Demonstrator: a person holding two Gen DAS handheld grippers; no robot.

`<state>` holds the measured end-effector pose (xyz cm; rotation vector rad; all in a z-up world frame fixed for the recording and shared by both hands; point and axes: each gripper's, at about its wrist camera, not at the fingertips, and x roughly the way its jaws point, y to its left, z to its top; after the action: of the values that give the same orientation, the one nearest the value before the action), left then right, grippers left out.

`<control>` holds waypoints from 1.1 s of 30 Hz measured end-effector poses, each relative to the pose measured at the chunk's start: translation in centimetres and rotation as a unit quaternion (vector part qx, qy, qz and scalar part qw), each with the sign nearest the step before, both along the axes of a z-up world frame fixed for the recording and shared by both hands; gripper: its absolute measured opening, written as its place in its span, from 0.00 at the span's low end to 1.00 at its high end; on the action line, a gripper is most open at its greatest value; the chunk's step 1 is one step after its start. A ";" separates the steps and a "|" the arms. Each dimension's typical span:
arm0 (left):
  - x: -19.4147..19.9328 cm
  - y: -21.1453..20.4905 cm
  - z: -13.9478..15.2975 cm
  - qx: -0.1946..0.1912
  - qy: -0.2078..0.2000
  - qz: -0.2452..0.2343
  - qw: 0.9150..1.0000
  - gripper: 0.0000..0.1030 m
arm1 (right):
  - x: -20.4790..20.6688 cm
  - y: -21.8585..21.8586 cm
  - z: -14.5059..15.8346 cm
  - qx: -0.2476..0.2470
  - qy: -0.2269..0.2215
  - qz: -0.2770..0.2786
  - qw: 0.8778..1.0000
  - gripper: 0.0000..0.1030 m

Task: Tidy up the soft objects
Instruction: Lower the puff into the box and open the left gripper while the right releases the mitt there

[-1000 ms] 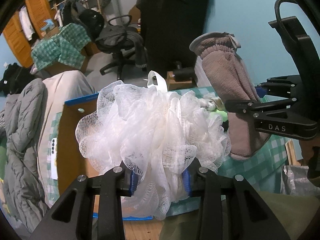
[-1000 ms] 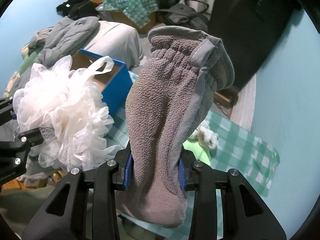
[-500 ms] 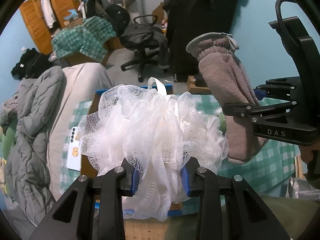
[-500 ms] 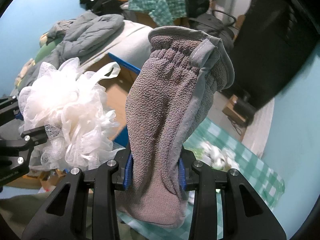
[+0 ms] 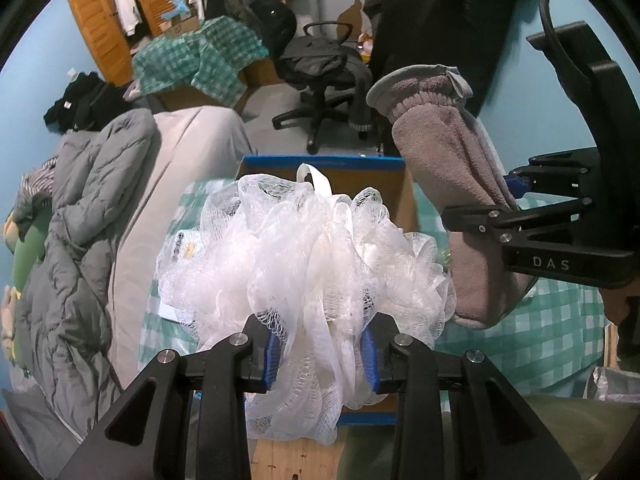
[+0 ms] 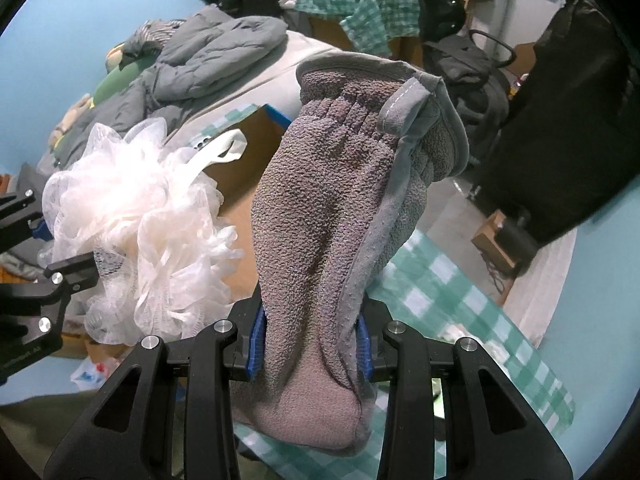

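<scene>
Box [image 5: 360,176] now centred behind jaw-clamped loofah [image 5: 308,264]; right view shows jaws gripping mitt [image 6: 340,220].

Blue walls [image 5: 568,92], office chair [image 5: 320,60], wardrobe [image 5: 116,16]

surface: checked tablecloth [image 5: 540,332]; on it: open cardboard box [image 5: 372,184]; phone [image 5: 182,246]

- Fluffy white mesh bath pouf [image 5: 308,264] with a white ribbon loop, bunched upright between the left claw's [image 5: 320,364] blue pads.
- Grey-brown terry bath mitt [image 6: 340,216], cuff up, pinched between the right claw's [image 6: 310,352] pads.
</scene>
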<state>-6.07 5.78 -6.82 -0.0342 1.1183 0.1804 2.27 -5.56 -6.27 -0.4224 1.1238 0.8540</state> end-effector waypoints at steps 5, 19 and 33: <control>0.2 1.5 -1.9 0.000 0.023 0.015 1.000 0.32 | 0.2 2.3 -1.3 -0.012 0.010 0.017 1.000 0.34; 1.5 5.0 -5.9 -0.031 0.050 0.042 0.997 0.37 | 1.0 7.2 -4.3 -0.046 0.027 0.059 0.997 0.35; 1.4 5.8 -4.5 0.003 0.043 0.078 0.996 0.73 | 1.8 6.9 -2.1 -0.044 -0.019 0.051 0.998 0.73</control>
<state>-4.70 11.62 -11.28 -0.1106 1.2008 0.3272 4.03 1.34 -8.37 -0.5718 1.1147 0.8848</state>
